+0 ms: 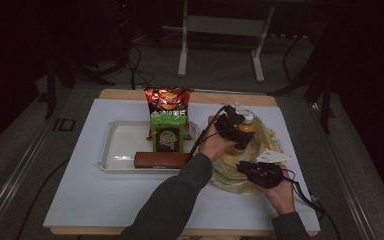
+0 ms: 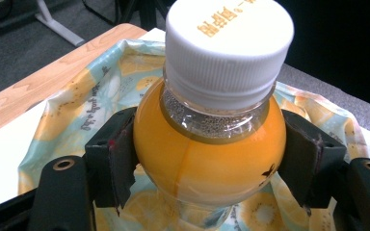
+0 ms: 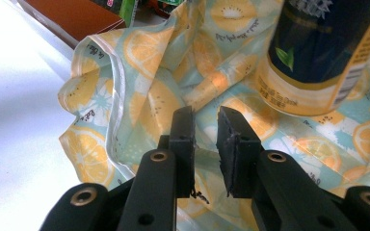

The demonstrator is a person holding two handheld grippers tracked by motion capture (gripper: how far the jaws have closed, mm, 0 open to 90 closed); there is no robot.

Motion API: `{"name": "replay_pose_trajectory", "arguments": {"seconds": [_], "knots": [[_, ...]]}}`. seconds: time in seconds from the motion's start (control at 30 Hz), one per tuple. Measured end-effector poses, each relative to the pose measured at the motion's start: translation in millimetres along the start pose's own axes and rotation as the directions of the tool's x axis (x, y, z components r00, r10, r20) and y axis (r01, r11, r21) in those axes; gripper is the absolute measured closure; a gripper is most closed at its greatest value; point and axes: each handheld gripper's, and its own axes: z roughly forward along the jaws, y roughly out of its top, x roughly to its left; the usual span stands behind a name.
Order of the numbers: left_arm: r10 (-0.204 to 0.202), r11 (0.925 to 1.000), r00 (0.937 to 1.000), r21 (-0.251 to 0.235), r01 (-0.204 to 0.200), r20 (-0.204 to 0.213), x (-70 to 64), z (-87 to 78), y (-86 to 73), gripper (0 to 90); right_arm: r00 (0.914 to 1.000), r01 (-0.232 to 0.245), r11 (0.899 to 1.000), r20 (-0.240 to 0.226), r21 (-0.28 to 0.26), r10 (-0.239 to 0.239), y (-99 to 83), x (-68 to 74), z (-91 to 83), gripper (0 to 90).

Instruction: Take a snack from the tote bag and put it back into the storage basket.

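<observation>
A bottle of orange drink (image 1: 247, 126) with a white cap (image 2: 229, 45) stands upright on a lemon-print cloth bag (image 1: 272, 142) at the right of the table. My left gripper (image 1: 232, 127) is shut on it, and in the left gripper view the jaws of that gripper (image 2: 207, 159) press both sides of the bottle's shoulder. My right gripper (image 1: 261, 173) rests low over the bag's near edge. The right gripper view shows its jaws (image 3: 204, 120) a narrow gap apart with nothing pinched, pointing at the cloth (image 3: 139, 96) beside the bottle's dark label (image 3: 318, 53).
A white tray (image 1: 107, 150) sits left of the bag, holding a red chips bag (image 1: 168, 100), a green packet (image 1: 168, 132) and a brown box (image 1: 160, 160). A white tag (image 1: 276, 156) sticks up from the bag. A white mat (image 1: 95, 195) covers the table.
</observation>
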Motion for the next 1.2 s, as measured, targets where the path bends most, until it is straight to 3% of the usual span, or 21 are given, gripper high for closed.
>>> {"name": "replay_pose_trajectory", "arguments": {"seconds": [0.4,0.67,1.2], "knots": [[0.005,0.9999,0.9999,-0.015,-0.005,0.015,1.0,-21.9,1.3,29.0,1.0000,-0.001,1.000,-0.002,0.009,0.001,-1.2,0.2,2.4,76.8],[0.033,0.9994,0.9992,-0.009,-0.033,0.022,-0.4,-35.9,-1.2,29.0,1.0000,0.000,1.000,-0.003,0.011,0.000,-1.6,-0.1,3.4,76.6],[0.051,0.9986,0.9982,-0.012,-0.051,0.032,-5.6,-62.8,-3.1,29.0,1.0000,0.001,1.000,-0.001,0.018,-0.001,-2.5,-0.1,5.1,76.6]]}}
